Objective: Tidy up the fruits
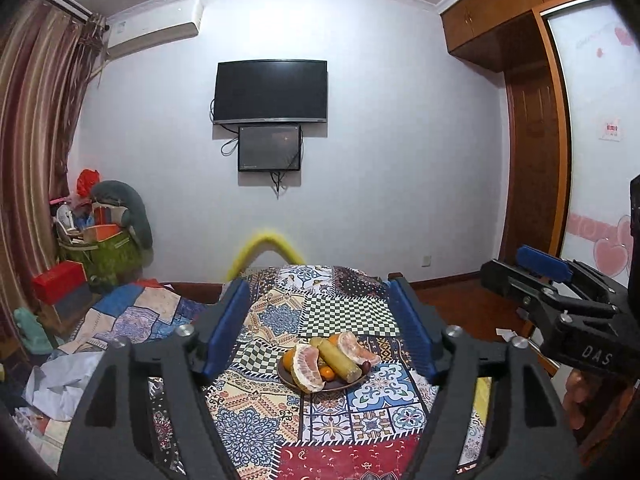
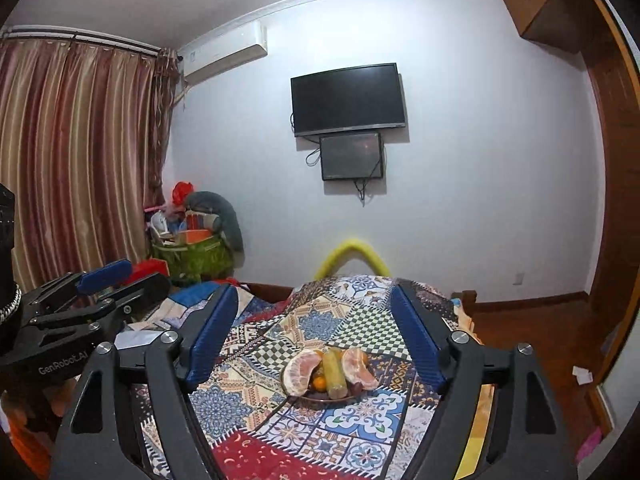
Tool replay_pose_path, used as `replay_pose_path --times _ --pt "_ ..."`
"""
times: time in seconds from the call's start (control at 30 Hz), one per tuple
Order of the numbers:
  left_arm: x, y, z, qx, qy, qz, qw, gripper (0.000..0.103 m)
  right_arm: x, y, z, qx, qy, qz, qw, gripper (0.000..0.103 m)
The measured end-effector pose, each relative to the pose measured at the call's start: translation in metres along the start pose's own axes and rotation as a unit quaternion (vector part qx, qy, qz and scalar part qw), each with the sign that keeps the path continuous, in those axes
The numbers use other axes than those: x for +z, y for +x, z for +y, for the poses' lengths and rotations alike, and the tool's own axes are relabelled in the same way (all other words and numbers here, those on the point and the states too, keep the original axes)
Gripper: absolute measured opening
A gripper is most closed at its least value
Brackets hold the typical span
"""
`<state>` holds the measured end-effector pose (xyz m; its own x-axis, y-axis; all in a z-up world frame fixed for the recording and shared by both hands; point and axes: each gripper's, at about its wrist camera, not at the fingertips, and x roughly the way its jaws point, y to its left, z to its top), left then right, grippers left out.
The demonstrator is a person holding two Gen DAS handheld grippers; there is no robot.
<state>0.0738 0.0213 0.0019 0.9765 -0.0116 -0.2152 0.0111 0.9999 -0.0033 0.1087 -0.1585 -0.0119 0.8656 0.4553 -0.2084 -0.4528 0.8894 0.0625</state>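
Both our claws spread and empty, left gripper [image 1: 320,328], right gripper [image 2: 316,340], one plate [image 1: 288,378] mid-cloth holding two pomelo pieces [image 1: 308,368], one sugarcane stick [image 1: 340,360], small oranges [image 1: 326,373]

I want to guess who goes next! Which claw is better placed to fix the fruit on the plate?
Neither clearly. The left claw and right claw both hang open and empty, back from the plate. All the fruit, like the pomelo pieces, already sits on it.

A patchwork-covered tabletop [image 1: 256,412] is carrying a dark plate [image 1: 286,376] near its middle; pomelo pieces [image 1: 306,368] are lying at nine and three o'clock of the sugarcane stalk [image 1: 338,360].
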Motion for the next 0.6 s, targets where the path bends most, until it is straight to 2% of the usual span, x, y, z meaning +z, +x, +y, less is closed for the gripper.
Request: replay_pose_path --times 0.23,0.3,0.47,0.6 --pt "-0.002 -0.004 0.000 0.004 0.000 -0.007 1.0000 0.083 -0.001 -0.005 0.001 -0.010 0.005 -0.007 1.000 0.095" --pt "-0.003 -0.006 -0.001 0.004 0.001 -0.010 0.9999 0.088 -0.003 -0.010 0.002 -0.015 0.005 -0.011 1.000 0.103" --pt "-0.005 -0.009 0.000 0.010 0.000 -0.014 0.9998 0.098 -0.005 -0.014 0.004 -0.023 0.001 -0.012 1.000 0.103" --pt "-0.006 -0.008 0.000 0.012 -0.002 -0.013 0.9998 0.100 -0.005 -0.016 0.003 -0.023 0.001 -0.011 1.000 0.103"
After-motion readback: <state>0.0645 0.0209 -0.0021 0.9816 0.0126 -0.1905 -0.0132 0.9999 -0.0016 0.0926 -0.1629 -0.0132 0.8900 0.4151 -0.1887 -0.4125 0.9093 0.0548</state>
